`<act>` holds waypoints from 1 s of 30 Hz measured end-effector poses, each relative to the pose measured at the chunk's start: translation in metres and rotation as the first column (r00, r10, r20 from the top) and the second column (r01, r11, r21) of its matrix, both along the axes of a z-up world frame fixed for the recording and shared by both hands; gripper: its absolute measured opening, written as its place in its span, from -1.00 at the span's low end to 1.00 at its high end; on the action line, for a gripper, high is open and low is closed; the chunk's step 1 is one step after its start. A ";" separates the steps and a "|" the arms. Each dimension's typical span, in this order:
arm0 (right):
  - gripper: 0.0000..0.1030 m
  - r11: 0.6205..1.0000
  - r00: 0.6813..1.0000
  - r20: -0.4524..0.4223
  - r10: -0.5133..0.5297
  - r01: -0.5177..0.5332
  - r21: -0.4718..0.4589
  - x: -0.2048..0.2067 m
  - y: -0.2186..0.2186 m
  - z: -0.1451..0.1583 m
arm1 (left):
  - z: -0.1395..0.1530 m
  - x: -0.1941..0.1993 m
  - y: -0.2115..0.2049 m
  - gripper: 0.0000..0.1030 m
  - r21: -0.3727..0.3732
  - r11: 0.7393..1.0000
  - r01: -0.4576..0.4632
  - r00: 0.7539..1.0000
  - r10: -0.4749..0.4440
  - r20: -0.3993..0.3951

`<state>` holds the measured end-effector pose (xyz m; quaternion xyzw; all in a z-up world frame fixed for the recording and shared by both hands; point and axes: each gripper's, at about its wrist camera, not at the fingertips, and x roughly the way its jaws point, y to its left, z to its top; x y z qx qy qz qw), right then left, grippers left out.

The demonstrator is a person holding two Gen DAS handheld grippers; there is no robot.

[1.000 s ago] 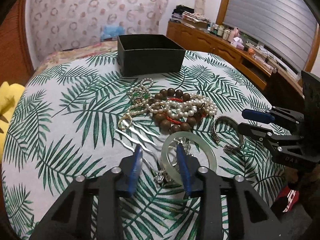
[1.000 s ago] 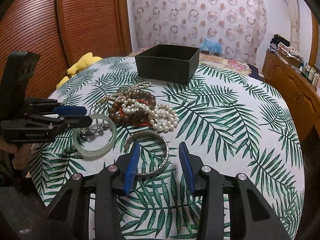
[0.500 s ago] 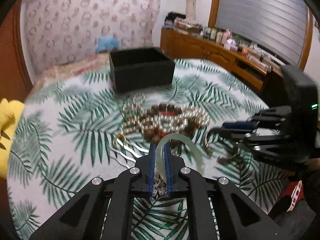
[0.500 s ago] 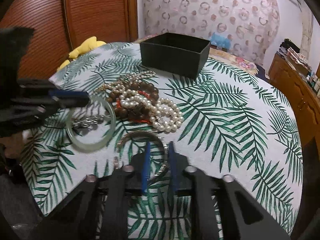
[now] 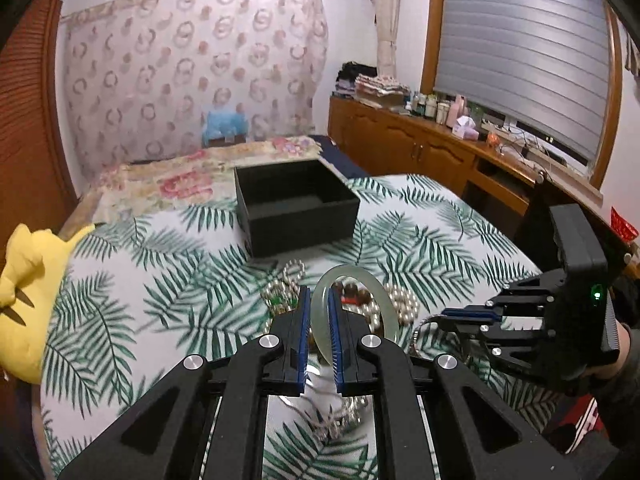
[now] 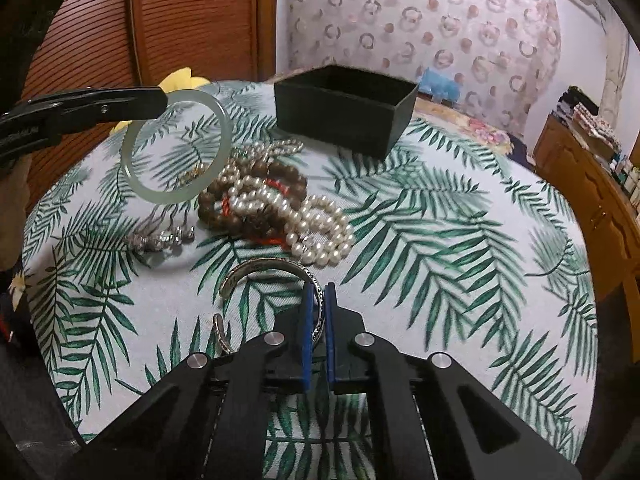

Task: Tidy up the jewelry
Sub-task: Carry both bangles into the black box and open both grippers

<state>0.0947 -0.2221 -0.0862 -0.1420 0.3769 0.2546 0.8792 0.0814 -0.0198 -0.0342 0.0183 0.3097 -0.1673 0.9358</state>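
My left gripper (image 5: 318, 300) is shut on a pale green jade bangle (image 5: 386, 300) and holds it lifted above the table; the bangle also shows in the right wrist view (image 6: 134, 184). My right gripper (image 6: 319, 292) is shut on a silver cuff bracelet (image 6: 256, 270), which sits at table level. A pile of pearl strands (image 6: 316, 228) and brown wooden beads (image 6: 216, 210) lies in the middle of the table. An open black box (image 5: 294, 210) stands at the far side, also in the right wrist view (image 6: 344, 114).
A silver hair comb and chain (image 6: 164, 236) lie left of the pile. The round table has a palm-leaf cloth (image 6: 460, 260). A yellow plush toy (image 5: 28, 276) sits at the left edge. A wooden sideboard (image 5: 432, 152) stands to the right.
Both grippers closed: the left on the jade bangle, which it raised off the table, and the right on the silver cuff. Both views moved forward toward the box.
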 end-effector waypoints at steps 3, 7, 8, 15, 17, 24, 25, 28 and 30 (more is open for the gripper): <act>-0.89 1.000 0.999 0.036 -0.012 0.012 0.009 0.001 -0.004 0.014 | 0.007 0.004 -0.001 -0.84 0.000 1.000 -0.001 1.000 0.001 0.017; -0.89 1.000 0.996 0.084 -0.027 0.025 0.016 0.007 -0.008 0.035 | 0.016 0.009 -0.001 -0.84 0.003 1.000 -0.003 0.999 0.003 0.036; -0.89 0.999 0.995 0.099 -0.034 0.032 0.020 0.011 -0.009 0.042 | 0.019 0.011 -0.002 -0.84 0.007 1.000 -0.003 0.999 0.003 0.042; -0.89 0.996 0.984 0.162 -0.072 0.063 0.056 0.049 -0.004 0.077 | 0.033 0.035 0.004 -0.84 0.010 0.999 -0.035 0.997 0.034 0.063; -0.89 0.996 0.981 0.178 -0.081 0.072 0.056 0.062 -0.001 0.084 | 0.035 0.043 0.006 -0.84 0.015 0.999 -0.044 0.997 0.042 0.068; -0.89 0.991 0.970 0.204 -0.129 0.122 0.049 0.116 0.013 0.099 | 0.043 0.070 0.015 -0.84 0.021 0.996 -0.086 0.993 0.084 0.085; -0.89 0.991 0.970 0.205 -0.132 0.123 0.057 0.123 0.015 0.101 | 0.044 0.074 0.017 -0.84 0.020 0.996 -0.090 0.993 0.088 0.084; -0.89 0.990 0.971 0.199 -0.134 0.125 0.059 0.144 0.024 0.100 | 0.043 0.088 0.022 -0.84 0.016 0.994 -0.109 0.991 0.107 0.082; -0.89 0.992 0.974 0.188 -0.129 0.124 0.037 0.159 0.033 0.095 | 0.042 0.096 0.023 -0.84 0.010 0.993 -0.116 0.991 0.115 0.073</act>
